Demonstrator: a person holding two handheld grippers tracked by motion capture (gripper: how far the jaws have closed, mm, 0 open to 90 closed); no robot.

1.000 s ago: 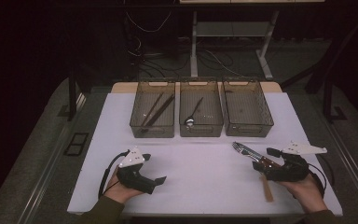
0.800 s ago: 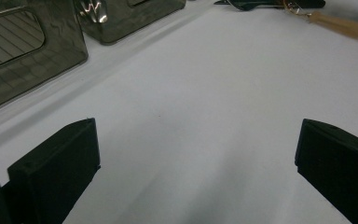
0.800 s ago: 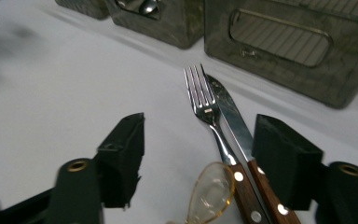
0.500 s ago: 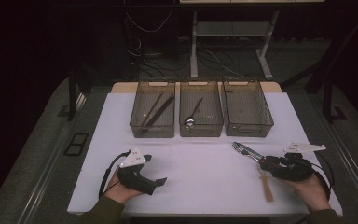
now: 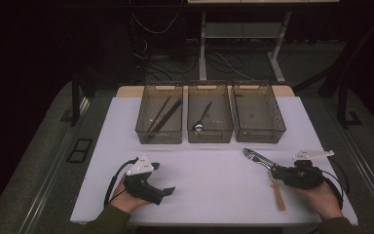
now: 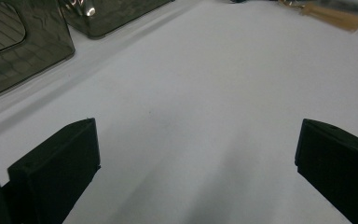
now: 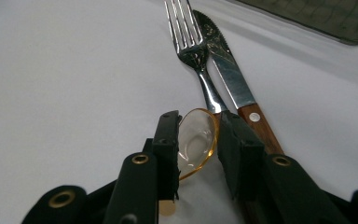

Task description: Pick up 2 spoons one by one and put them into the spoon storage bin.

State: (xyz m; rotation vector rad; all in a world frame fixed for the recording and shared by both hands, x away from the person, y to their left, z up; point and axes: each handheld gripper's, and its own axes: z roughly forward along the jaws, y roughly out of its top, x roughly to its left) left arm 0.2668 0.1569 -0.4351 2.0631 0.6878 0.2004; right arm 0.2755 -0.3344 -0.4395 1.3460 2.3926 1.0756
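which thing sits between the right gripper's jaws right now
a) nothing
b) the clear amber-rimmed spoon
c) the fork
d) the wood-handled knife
b: in the right gripper view the right gripper, whose jaws have just been closing, brackets the bowl of the clear spoon, while the fork and knife lie past its tips.

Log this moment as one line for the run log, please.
right gripper: jaws just closing around clear amber-rimmed spoon bowl | beside: steel fork, wood-handled steak knife | left gripper: open, idle over white table
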